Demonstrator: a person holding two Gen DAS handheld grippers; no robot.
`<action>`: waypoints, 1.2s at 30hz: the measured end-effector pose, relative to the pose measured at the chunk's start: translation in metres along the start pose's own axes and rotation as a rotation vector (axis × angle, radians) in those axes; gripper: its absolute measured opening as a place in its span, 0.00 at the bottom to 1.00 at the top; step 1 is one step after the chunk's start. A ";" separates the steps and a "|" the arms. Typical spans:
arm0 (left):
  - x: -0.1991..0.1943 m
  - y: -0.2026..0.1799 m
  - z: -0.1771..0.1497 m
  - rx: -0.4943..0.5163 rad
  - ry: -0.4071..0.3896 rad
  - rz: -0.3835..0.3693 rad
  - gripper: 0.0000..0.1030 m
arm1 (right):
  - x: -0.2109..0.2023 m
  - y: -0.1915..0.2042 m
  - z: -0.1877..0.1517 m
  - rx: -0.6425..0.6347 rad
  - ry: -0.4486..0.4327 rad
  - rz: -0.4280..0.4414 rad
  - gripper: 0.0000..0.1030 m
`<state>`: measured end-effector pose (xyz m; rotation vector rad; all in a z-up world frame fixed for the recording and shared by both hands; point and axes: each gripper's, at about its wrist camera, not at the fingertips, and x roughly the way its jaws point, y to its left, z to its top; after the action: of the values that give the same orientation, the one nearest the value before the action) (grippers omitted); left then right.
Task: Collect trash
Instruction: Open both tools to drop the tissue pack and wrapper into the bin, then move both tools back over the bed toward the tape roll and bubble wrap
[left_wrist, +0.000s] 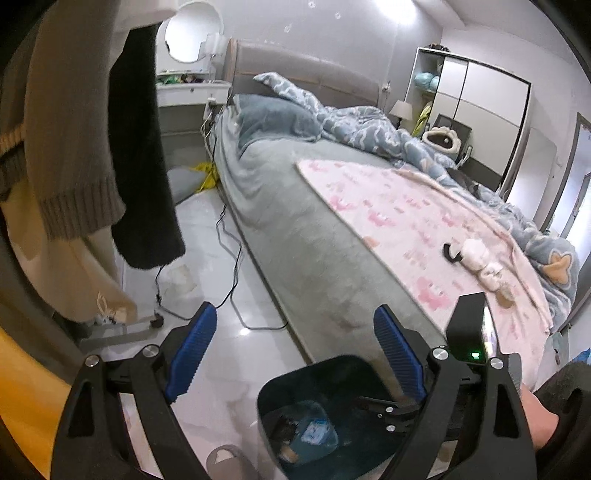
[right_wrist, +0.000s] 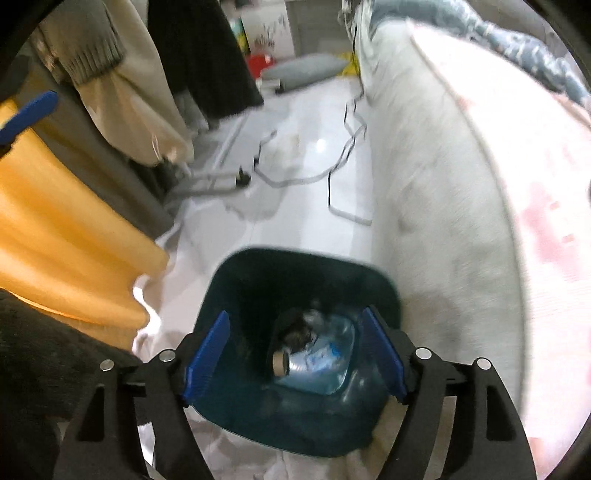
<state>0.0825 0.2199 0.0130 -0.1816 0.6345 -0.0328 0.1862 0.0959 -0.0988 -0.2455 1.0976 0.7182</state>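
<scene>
A dark teal trash bin (right_wrist: 236, 369) stands on the white floor beside the bed. Inside lie a clear plastic bottle with a blue label (right_wrist: 325, 354), a cardboard tube (right_wrist: 280, 363) and dark scraps. My right gripper (right_wrist: 295, 354) is open and empty, right above the bin's mouth. My left gripper (left_wrist: 295, 350) is open and empty, above the floor by the bin (left_wrist: 280, 391); the right gripper's body (left_wrist: 469, 339) shows at its right. White crumpled tissues (left_wrist: 480, 262) and a black clip-like item (left_wrist: 451, 253) lie on the pink blanket (left_wrist: 406, 229).
The bed (left_wrist: 303, 206) with a grey sheet and a blue duvet fills the right. Clothes hang on a wheeled rack (left_wrist: 92, 147) at the left. Black cables (left_wrist: 236, 280) trail over the floor. A yellow wrapper (left_wrist: 207, 173) lies near a dressing table at the back.
</scene>
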 end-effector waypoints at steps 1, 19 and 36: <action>0.000 -0.004 0.002 0.003 -0.004 -0.002 0.87 | -0.008 -0.001 0.001 -0.007 -0.021 -0.002 0.76; 0.003 -0.095 0.019 0.129 -0.065 -0.072 0.94 | -0.138 -0.083 0.007 0.039 -0.321 -0.125 0.90; 0.046 -0.199 0.001 0.252 0.019 -0.228 0.94 | -0.184 -0.203 -0.010 0.149 -0.407 -0.194 0.92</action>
<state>0.1249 0.0206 0.0228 -0.0091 0.6205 -0.3330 0.2611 -0.1368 0.0257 -0.0711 0.7224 0.4830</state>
